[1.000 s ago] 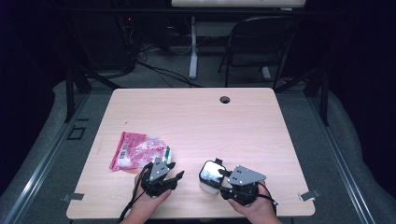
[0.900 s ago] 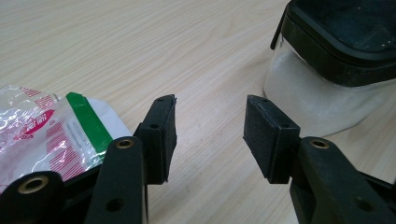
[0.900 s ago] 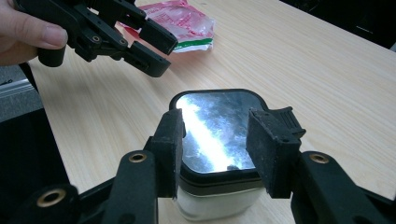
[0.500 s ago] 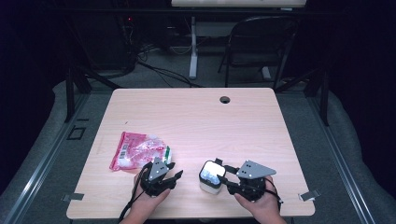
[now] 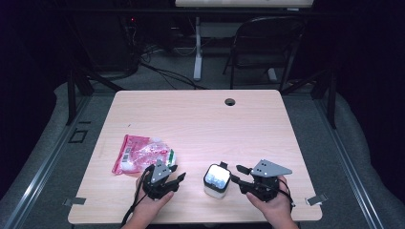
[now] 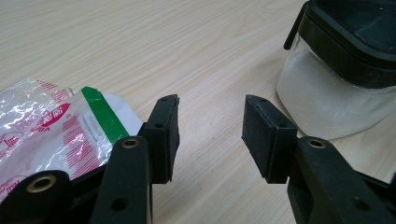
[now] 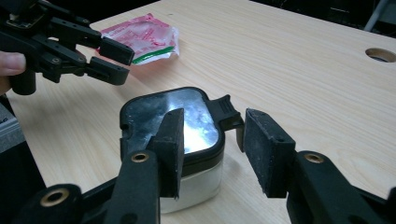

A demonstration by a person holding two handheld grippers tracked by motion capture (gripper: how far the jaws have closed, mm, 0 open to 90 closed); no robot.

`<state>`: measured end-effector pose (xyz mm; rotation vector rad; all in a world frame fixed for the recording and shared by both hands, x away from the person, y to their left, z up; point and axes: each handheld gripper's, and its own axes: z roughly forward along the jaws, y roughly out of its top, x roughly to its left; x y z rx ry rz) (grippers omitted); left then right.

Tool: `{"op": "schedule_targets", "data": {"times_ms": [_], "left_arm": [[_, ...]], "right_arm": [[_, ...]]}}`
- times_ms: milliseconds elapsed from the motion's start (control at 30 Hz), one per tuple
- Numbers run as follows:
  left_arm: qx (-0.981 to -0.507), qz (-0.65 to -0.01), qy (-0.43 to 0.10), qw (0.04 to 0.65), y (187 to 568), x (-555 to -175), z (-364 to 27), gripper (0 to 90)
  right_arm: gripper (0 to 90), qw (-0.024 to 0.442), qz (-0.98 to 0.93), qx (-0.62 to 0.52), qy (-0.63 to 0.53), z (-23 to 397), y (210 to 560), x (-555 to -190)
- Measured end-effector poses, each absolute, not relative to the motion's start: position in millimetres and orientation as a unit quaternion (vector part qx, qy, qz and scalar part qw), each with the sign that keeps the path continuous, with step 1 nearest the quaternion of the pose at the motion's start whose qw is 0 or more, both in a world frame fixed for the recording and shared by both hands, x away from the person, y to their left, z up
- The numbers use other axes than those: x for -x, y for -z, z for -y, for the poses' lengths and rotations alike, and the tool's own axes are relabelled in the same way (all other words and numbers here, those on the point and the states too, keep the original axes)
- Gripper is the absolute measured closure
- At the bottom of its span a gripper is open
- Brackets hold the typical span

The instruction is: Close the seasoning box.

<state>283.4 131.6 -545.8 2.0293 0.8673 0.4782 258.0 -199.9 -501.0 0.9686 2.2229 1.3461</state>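
You are backing your right gripper [image 5: 235, 174] off the container [image 5: 216, 180], jaws spread and empty, lid latch [image 7: 225, 112] between them. Release looks finished. Container is sitting near the table's [image 5: 200, 119] front edge. Left gripper [image 5: 177, 178] is waiting beside the pink bag [image 5: 141, 152], jaws parted, empty.

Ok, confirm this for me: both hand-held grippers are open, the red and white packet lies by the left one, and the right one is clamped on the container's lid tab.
Not clamped. The right gripper view shows the right hand-held gripper open, its jaws apart around the lid tab of the container without closing on it. The rest holds: the left hand-held gripper is open, and the red and white packet lies beside it.
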Motion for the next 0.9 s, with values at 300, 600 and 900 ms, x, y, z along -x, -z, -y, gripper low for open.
{"op": "schedule_targets", "data": {"times_ms": [300, 600, 900], "left_arm": [[-0.808, -0.353, -0.187, 0.434, 546, -285, -134, 52.6], [-0.809, -0.355, -0.189, 0.429, 547, -286, -136, 51.2], [-0.808, -0.358, -0.192, 0.427, 548, -287, -137, 51.0]], "right_arm": [[58.1, 0.184, -0.776, -0.372, -0.475, 214, 505, -265], [57.4, 0.186, -0.765, -0.405, -0.466, 230, 516, -273], [56.1, 0.179, -0.765, -0.435, -0.440, 237, 535, -282]]}}
